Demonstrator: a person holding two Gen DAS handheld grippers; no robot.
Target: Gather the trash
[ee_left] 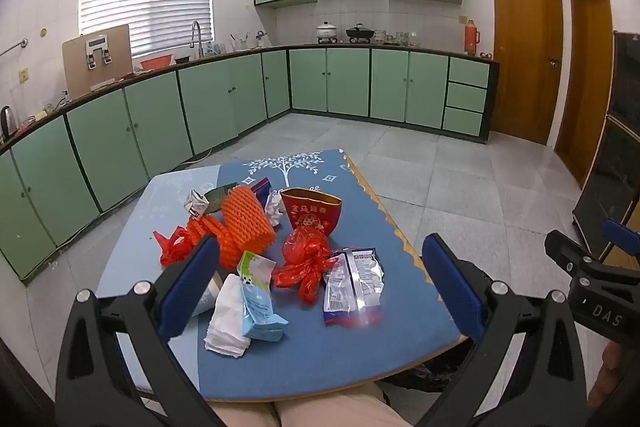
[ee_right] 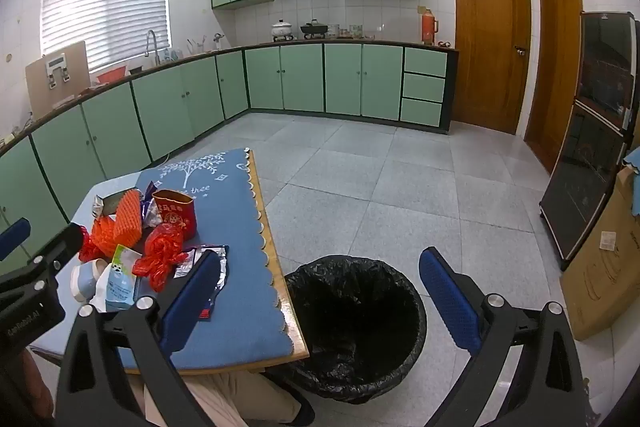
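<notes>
Trash sits heaped on the bench (ee_left: 360, 367), mostly toward its left half, all within easy reach of the seated person, whose knees show under the near edge. Landmark: the red bag (ee_left: 306, 261) in mid-pile. Just right of it lies a foil wrapper (ee_left: 354, 285); left of it a carton (ee_left: 258, 301) leaning on a tissue (ee_left: 226, 323); behind it a red pouch (ee_left: 314, 213) stands open-mouthed; behind and left an orange foam net (ee_left: 246, 223), with more scraps beyond. The bin (ee_right: 356, 323), black-lined and looking empty, stands on the floor right of the bench, hard by its edge, probably so pieces can go over the side with a short swing. Left claw (ee_left: 320, 281) hovers above the near pile, jaws spread as wide as they go, gripping nothing. Right claw (ee_right: 320, 297) hangs over the bench edge and bin, likewise fully spread and empty. Nothing collected yet, by the look of it. Obstacles: items overlap, so a pick on the bag may drag the wrapper or carton; the two claws ride close together. Cardboard box (ee_right: 604, 267) and dark cabinet (ee_right: 592, 131) stand well right of the bin.
</notes>
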